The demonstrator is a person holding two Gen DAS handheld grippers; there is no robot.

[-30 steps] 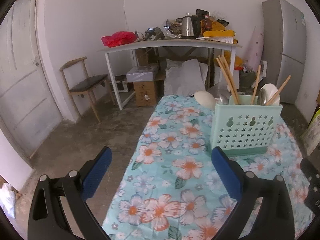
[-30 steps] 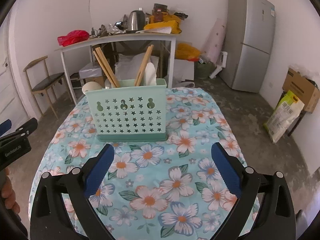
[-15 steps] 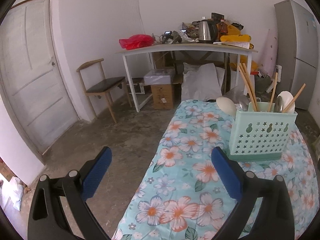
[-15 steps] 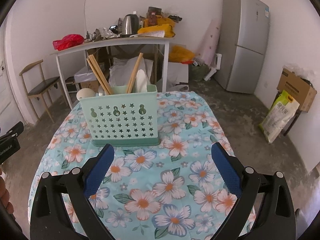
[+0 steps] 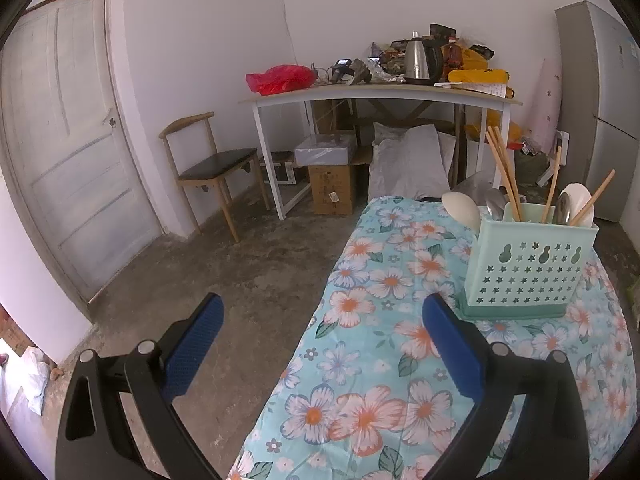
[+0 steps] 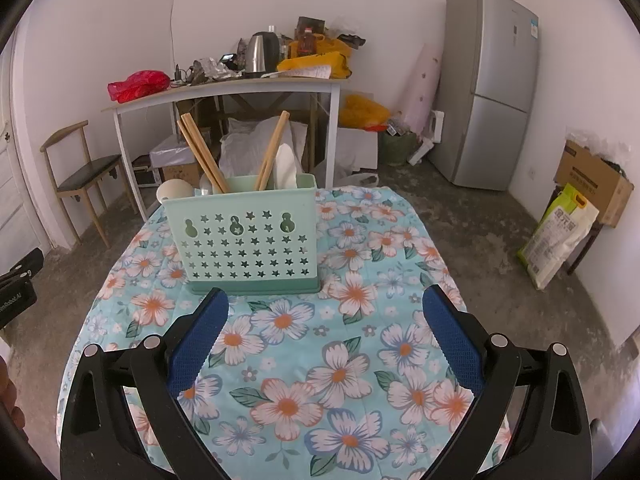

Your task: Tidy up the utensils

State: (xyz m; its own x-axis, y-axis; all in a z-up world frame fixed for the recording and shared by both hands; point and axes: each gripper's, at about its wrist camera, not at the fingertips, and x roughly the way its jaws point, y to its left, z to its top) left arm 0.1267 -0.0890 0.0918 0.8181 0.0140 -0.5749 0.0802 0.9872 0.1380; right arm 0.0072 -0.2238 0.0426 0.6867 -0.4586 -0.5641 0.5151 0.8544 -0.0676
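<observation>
A mint-green perforated utensil holder stands upright on the floral tablecloth. It holds wooden chopsticks and white and metal spoons. It also shows in the left wrist view, with chopsticks and spoons sticking up. My right gripper is open and empty, over the cloth in front of the holder. My left gripper is open and empty, at the table's left edge, partly over the floor.
A white side table piled with a kettle and bags stands behind. A wooden chair is at the left wall, a grey fridge at the right. A cardboard box and a sack sit on the right floor.
Both grippers have pulled back from the holder and stay open. The left one has also moved left, so more floor and the door show. The holder has not moved.
</observation>
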